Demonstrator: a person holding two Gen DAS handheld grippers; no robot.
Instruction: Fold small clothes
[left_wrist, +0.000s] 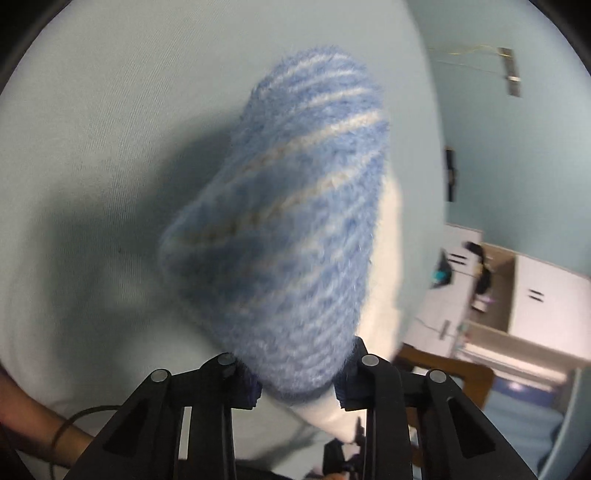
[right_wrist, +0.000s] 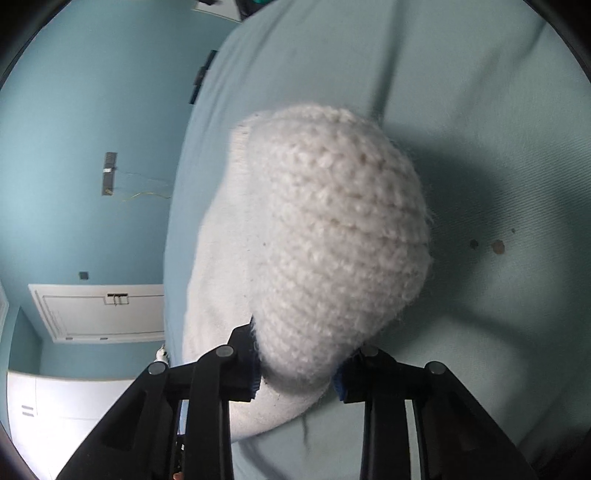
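A fuzzy sock with blue and white stripes (left_wrist: 295, 221) hangs in front of the left wrist camera, lifted off the pale sheet (left_wrist: 110, 110). My left gripper (left_wrist: 299, 373) is shut on its lower end, both pads pressing into the pile. A plain white part (left_wrist: 388, 258) shows behind the striped part. In the right wrist view a white knitted sock end (right_wrist: 332, 229) fills the middle. My right gripper (right_wrist: 297, 369) is shut on it at the bottom. Smoother white fabric (right_wrist: 221, 295) trails off to its left. Whether both grippers hold the same sock I cannot tell.
The pale sheet (right_wrist: 480, 110) carries two small brown spots (right_wrist: 498, 246). Beyond its edge lie a teal wall (right_wrist: 74, 147), white cupboards (left_wrist: 546, 295) and a wooden chair (left_wrist: 443, 365). A person's forearm with a dark band (left_wrist: 33, 424) enters at the lower left.
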